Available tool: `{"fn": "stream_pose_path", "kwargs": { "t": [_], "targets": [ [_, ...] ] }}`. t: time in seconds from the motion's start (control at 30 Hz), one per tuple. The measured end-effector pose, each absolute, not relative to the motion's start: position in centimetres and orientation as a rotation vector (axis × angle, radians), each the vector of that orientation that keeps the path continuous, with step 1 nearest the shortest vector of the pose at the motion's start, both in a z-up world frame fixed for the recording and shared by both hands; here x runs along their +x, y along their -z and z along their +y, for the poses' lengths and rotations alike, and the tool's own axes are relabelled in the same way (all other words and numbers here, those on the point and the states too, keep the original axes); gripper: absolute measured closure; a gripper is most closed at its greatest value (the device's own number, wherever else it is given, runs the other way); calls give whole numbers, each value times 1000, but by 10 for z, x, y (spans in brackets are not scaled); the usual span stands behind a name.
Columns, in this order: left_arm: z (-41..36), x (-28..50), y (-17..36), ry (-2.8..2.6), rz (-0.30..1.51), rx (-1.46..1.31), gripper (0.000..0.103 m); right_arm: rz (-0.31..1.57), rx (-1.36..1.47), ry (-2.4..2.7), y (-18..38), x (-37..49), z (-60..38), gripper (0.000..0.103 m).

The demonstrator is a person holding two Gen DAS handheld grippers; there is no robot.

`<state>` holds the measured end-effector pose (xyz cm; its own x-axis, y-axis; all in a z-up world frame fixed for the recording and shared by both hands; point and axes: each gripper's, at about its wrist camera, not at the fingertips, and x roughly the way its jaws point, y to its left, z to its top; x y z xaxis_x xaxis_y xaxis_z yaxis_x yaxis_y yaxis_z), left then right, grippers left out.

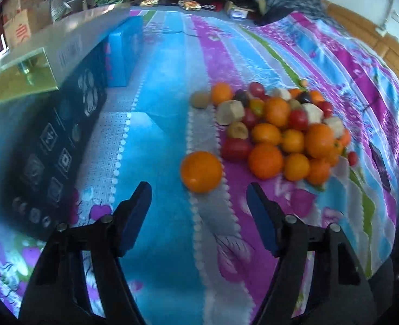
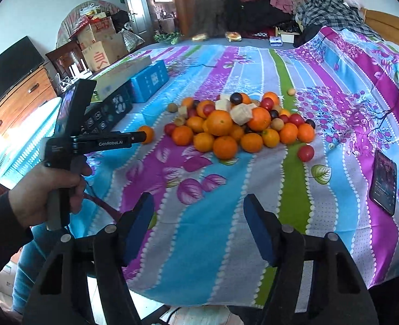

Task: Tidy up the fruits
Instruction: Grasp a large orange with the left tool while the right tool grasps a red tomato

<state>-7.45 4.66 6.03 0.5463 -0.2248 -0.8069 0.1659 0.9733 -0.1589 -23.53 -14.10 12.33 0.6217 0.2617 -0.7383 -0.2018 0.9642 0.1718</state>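
Note:
A pile of fruit lies on the striped floral cloth: oranges, red tomatoes, dark plums, pale peeled chunks and small brown fruits. It also shows in the left wrist view. One orange lies apart at the pile's left, just ahead of my left gripper, which is open and empty. In the right wrist view that orange sits at the tip of the hand-held left gripper. My right gripper is open and empty, well short of the pile. A red tomato lies loose on the right.
A dark box with icons, a blue box and a long pale box lie on the left. A phone lies on the cloth at the right. A light blue basket stands at the far left. Clothes are heaped at the back.

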Motion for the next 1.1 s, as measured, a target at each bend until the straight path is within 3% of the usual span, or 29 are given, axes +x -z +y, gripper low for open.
{"fn": "stream_pose_path", "kwargs": {
  "t": [0.23,0.3,0.37,0.57,0.73,1.1],
  "targets": [
    [43,-60,-47,216,970,-43,32,897,108,-259,-104,-208,-160,30],
    [44,-58,-44,246,982,-57,56,897,122,-254,-101,-201,-165,30],
    [41,-57,-42,274,983,-64,63,895,133,-247,-100,-195,-172,31],
    [35,-62,-47,269,968,-62,64,890,209,-148,-86,-161,-228,36],
    [33,-61,-54,286,957,-74,64,935,147,-104,-64,-122,-262,48],
    [28,-52,-53,301,971,-80,64,1028,-46,-174,-18,-73,-268,49]
  ]
}}
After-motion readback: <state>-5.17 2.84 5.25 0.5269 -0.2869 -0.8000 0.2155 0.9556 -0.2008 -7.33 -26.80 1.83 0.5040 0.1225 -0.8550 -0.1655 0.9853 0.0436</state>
